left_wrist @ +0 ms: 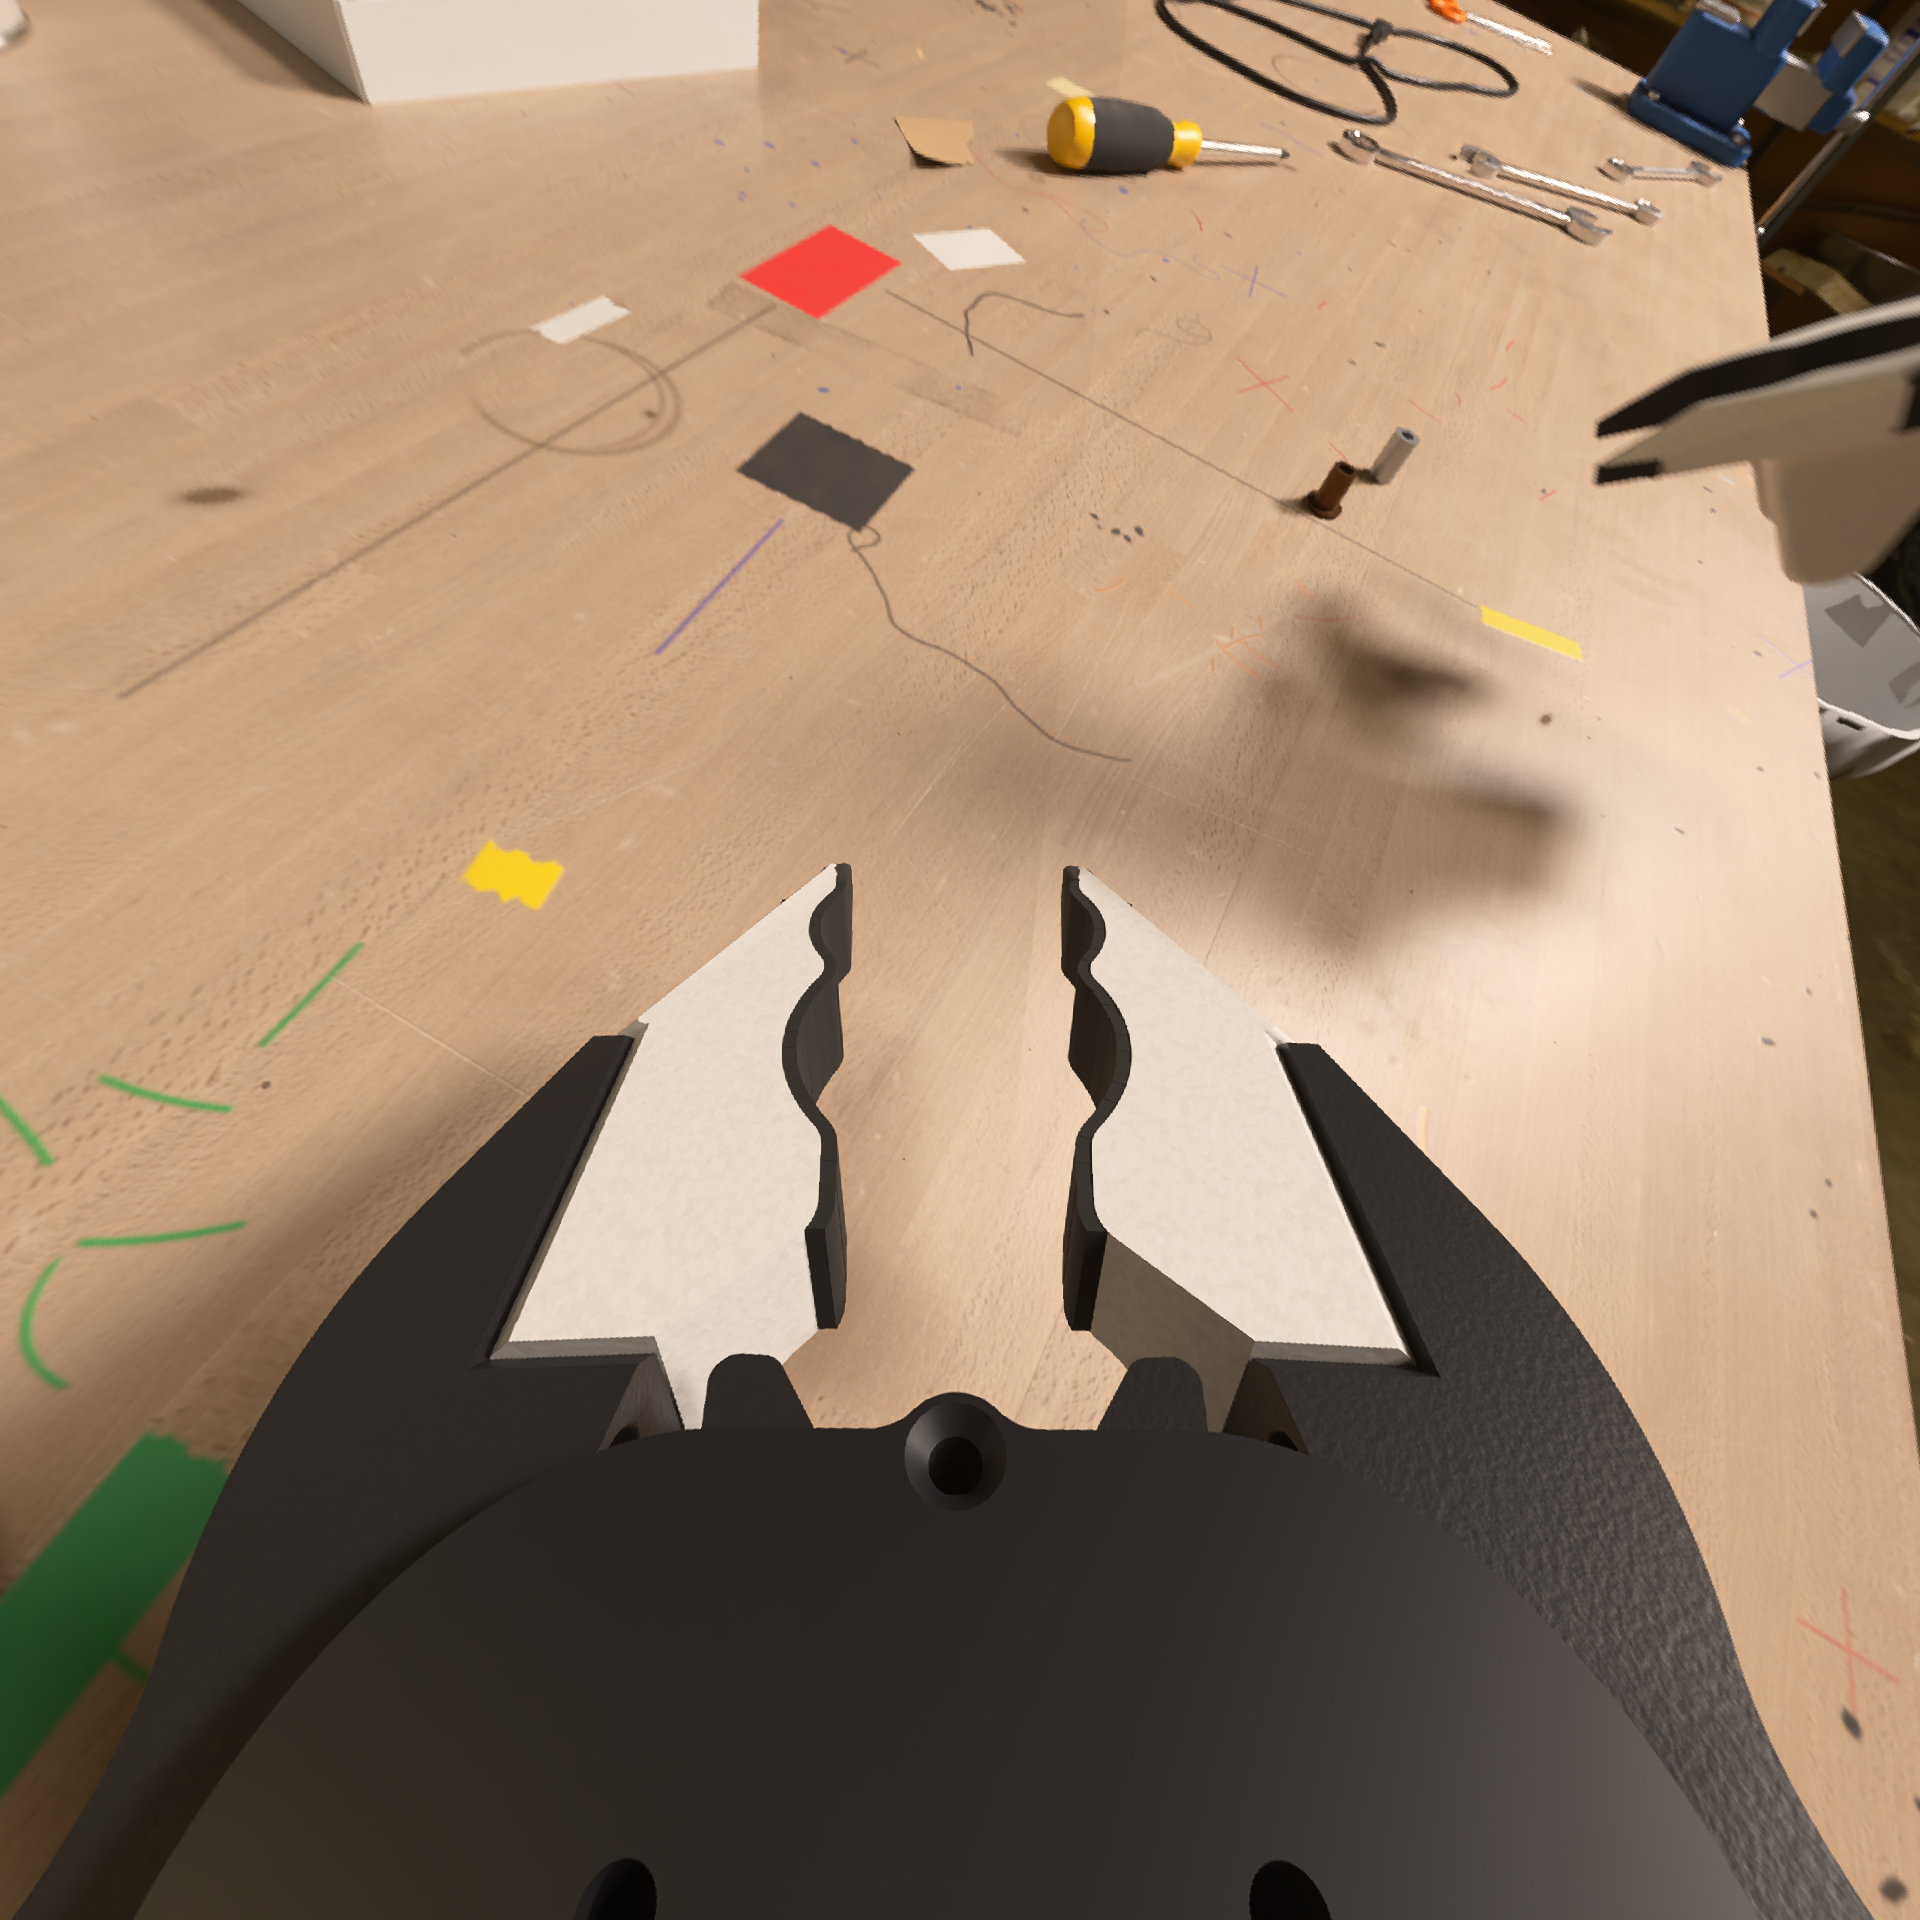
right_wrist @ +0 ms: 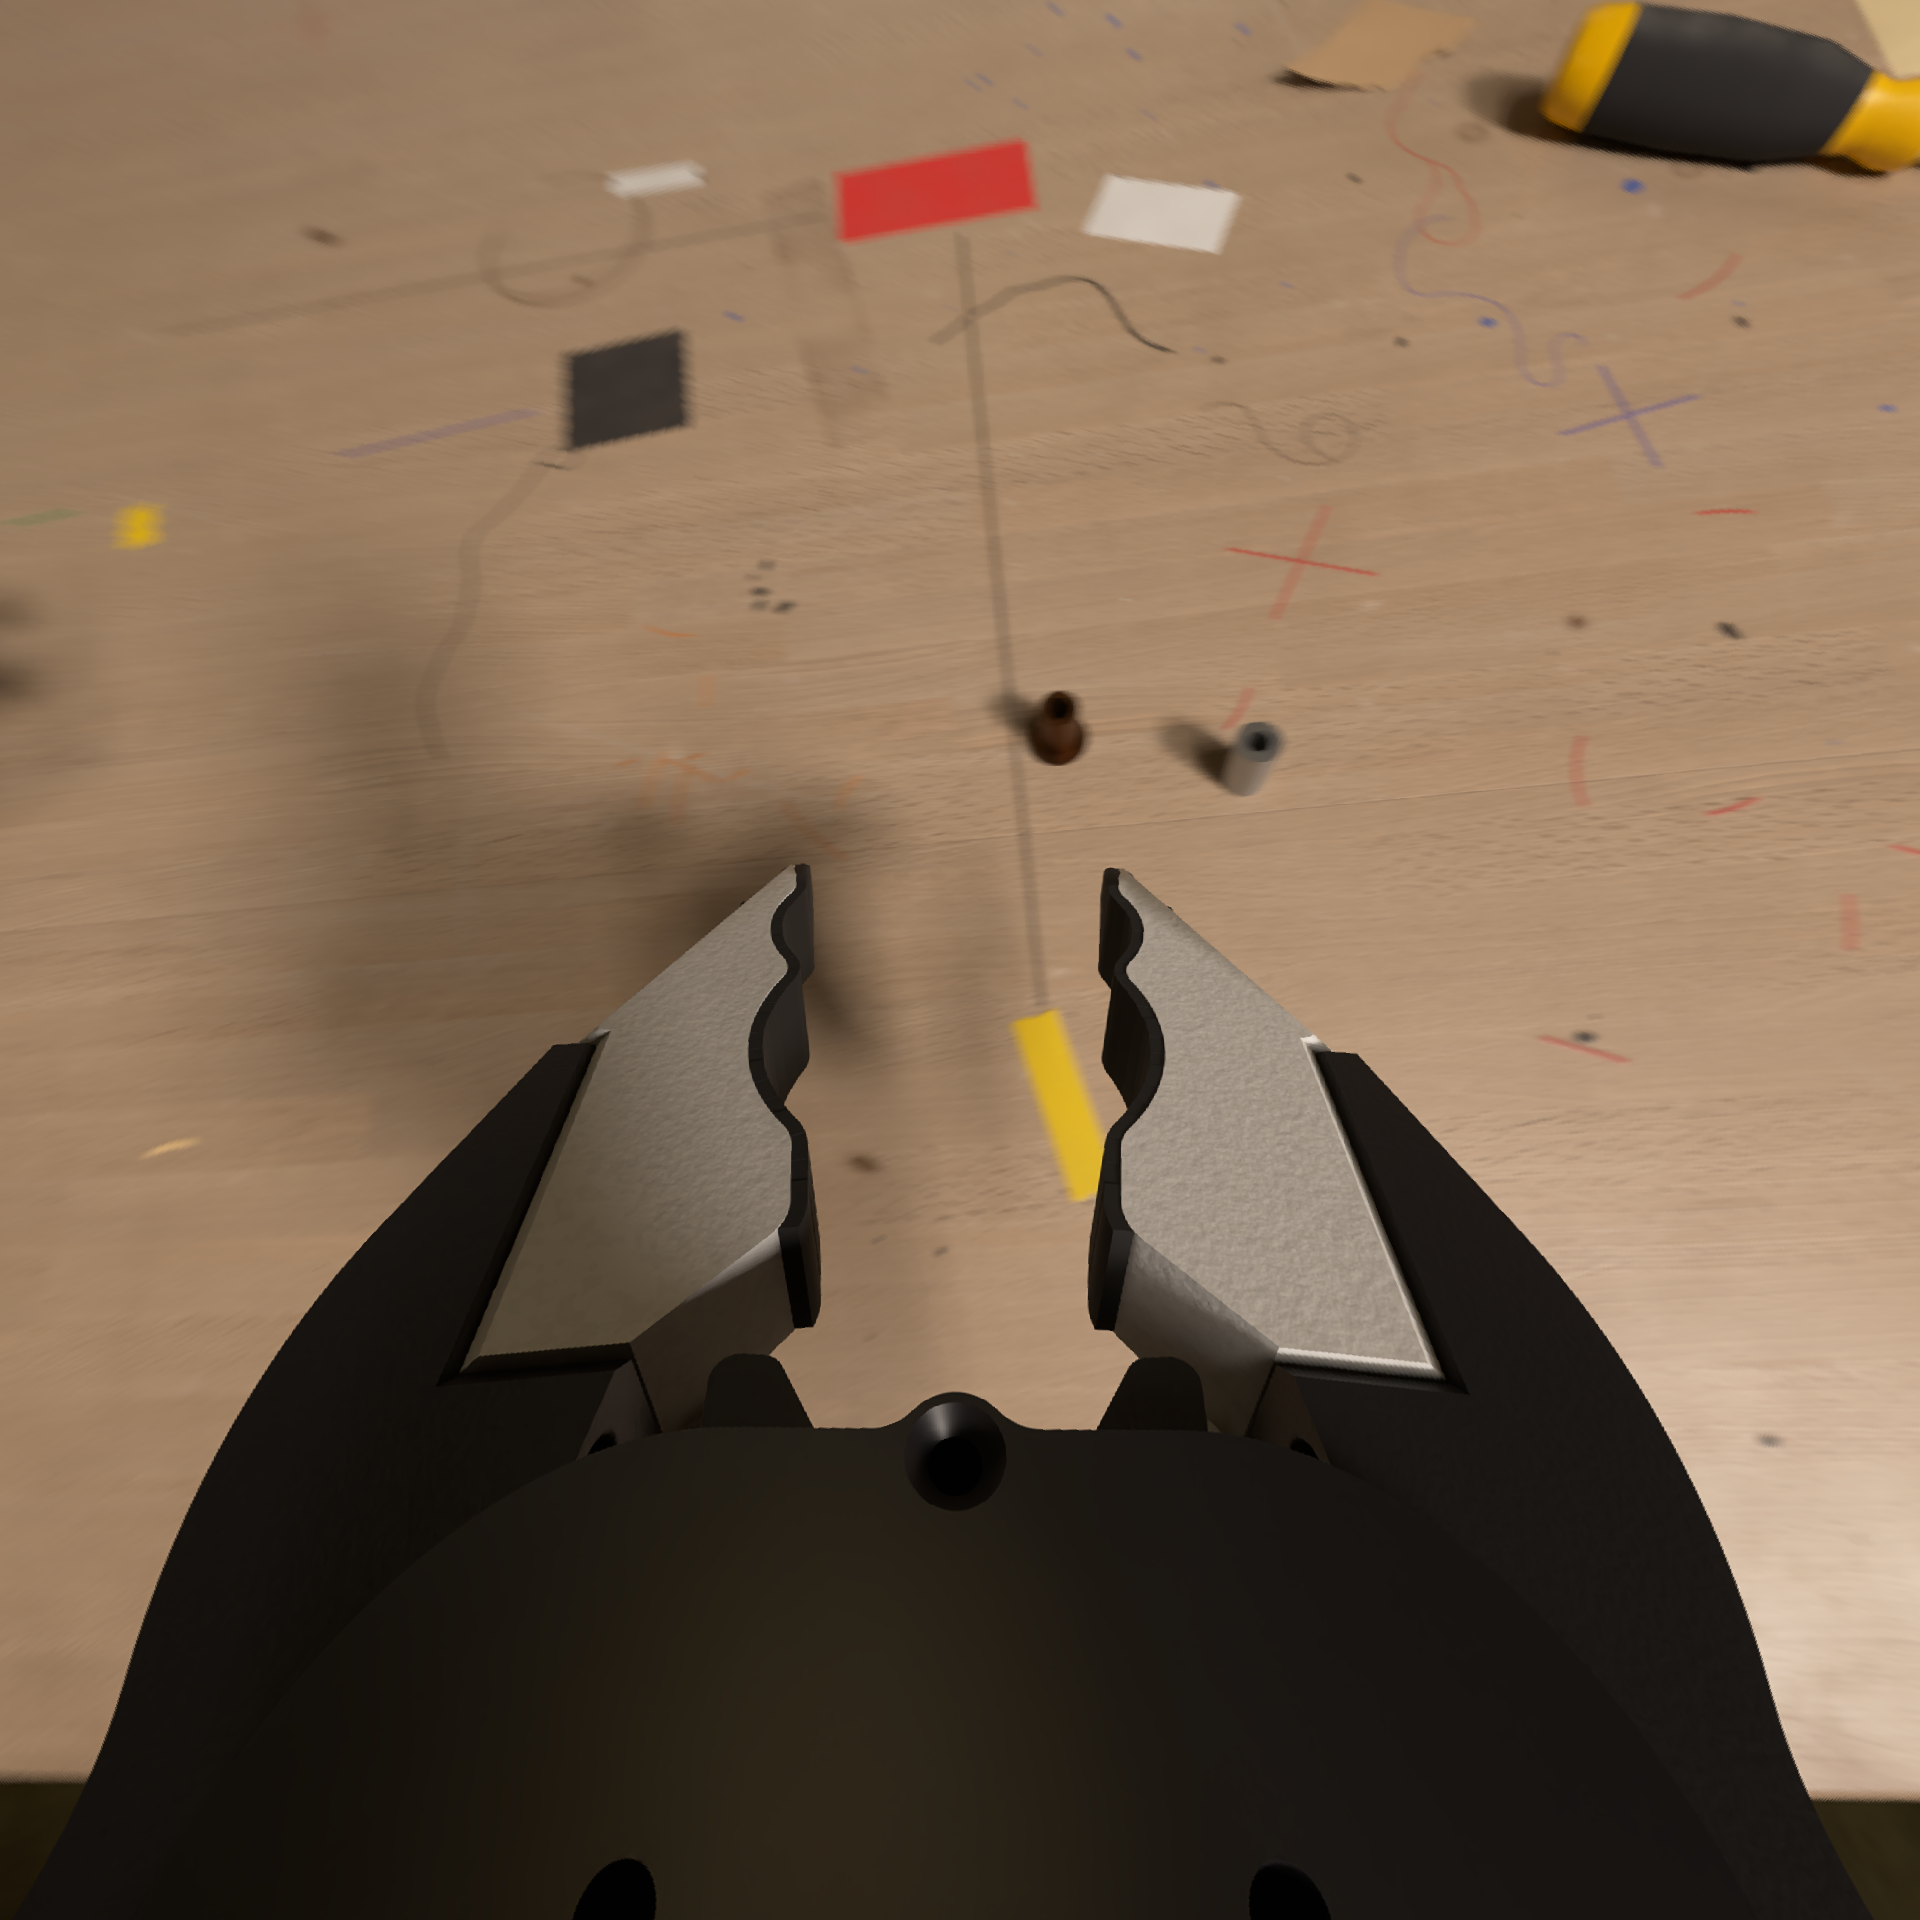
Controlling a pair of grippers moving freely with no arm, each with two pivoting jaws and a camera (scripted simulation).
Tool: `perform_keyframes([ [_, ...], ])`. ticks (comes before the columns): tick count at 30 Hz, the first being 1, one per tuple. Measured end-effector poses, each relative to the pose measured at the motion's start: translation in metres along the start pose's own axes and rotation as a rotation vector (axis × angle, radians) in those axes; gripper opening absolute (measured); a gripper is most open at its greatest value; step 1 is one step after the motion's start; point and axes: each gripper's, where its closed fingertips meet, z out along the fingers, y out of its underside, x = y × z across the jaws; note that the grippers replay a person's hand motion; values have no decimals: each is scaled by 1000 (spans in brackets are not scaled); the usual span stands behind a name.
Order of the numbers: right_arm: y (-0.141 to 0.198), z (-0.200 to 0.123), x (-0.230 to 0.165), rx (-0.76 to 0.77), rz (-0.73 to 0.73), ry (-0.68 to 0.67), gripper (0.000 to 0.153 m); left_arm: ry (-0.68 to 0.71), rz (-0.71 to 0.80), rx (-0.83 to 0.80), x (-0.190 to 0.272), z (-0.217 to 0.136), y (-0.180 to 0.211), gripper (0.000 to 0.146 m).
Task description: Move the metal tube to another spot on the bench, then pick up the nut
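A small grey metal tube [right_wrist: 1250,755] stands on the wooden bench, also seen far right in the left wrist view [left_wrist: 1394,454]. A brown nut with a flange [right_wrist: 1056,727] stands just left of it, and shows in the left wrist view [left_wrist: 1333,489] too. My right gripper [right_wrist: 956,873] is open and empty, above the bench, short of both parts; it shows at the right edge of the left wrist view [left_wrist: 1605,449]. My left gripper [left_wrist: 956,871] is open and empty, well to the left of the parts.
A yellow-and-grey screwdriver [left_wrist: 1132,135] lies at the back, with spanners [left_wrist: 1496,187], a black cable [left_wrist: 1340,62] and a blue vise [left_wrist: 1745,73]. A white box [left_wrist: 499,31] stands far left. Coloured tape patches [left_wrist: 821,270] mark the bench. The bench edge runs along the right.
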Motion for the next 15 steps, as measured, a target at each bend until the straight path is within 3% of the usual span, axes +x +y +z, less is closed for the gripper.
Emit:
perform_keyframes([
  [4, -12, 28, 44, -84, 51, 86, 44, 24, -9, -34, 1, 3, 9, 40],
  [9, -3, 70, 75, -264, 68, 140, 40, 37, -18, -43, 0, 0, 13, 40],
  [11, 3, 77, 81, -304, 45, 187, 37, 40, -22, -44, -1, -1, 13, 40],
  [13, 5, 77, 80, -301, 49, 176, 15, 41, -21, -41, -2, -2, 12, 40],
  [15, -2, 69, 78, -287, 13, 176, 12, 47, -20, -38, -1, -2, 11, 40],
])
